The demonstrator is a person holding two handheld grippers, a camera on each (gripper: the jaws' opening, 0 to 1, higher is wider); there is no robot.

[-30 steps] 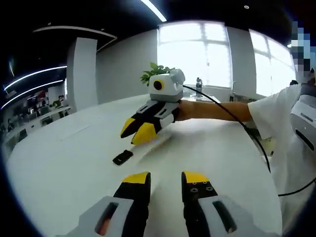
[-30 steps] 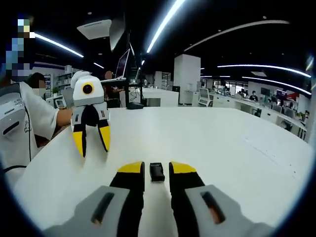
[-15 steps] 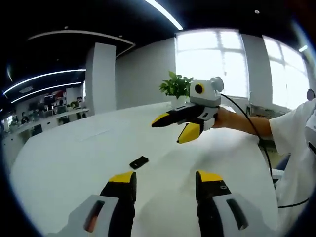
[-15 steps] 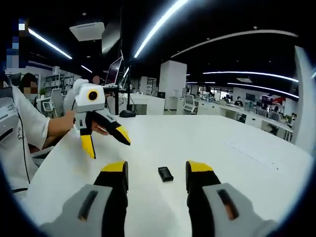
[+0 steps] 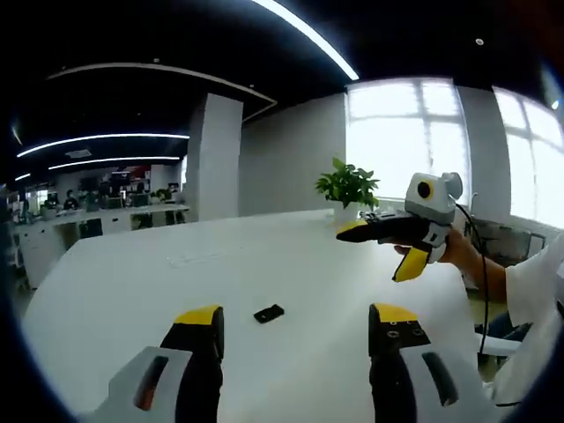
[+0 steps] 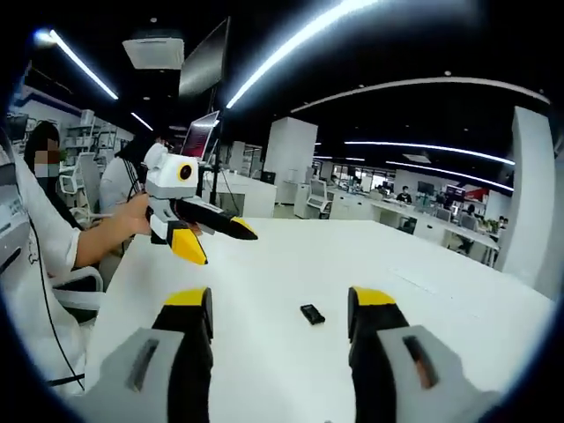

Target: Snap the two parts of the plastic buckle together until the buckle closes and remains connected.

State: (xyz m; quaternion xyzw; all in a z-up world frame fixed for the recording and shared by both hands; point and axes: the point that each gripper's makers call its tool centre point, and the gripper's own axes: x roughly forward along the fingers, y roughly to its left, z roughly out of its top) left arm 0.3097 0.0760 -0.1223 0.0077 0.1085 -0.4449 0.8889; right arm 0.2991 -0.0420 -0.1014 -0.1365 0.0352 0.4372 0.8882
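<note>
The white counter (image 5: 115, 291) carries a small black buckle (image 5: 269, 313) out on its open middle; above it, both empty, the left gripper (image 5: 295, 319) and right gripper (image 6: 279, 300) hold their fingers wide.

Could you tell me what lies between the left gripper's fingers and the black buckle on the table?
Only bare white table lies between the left gripper and the buckle, in the left gripper view.
</note>
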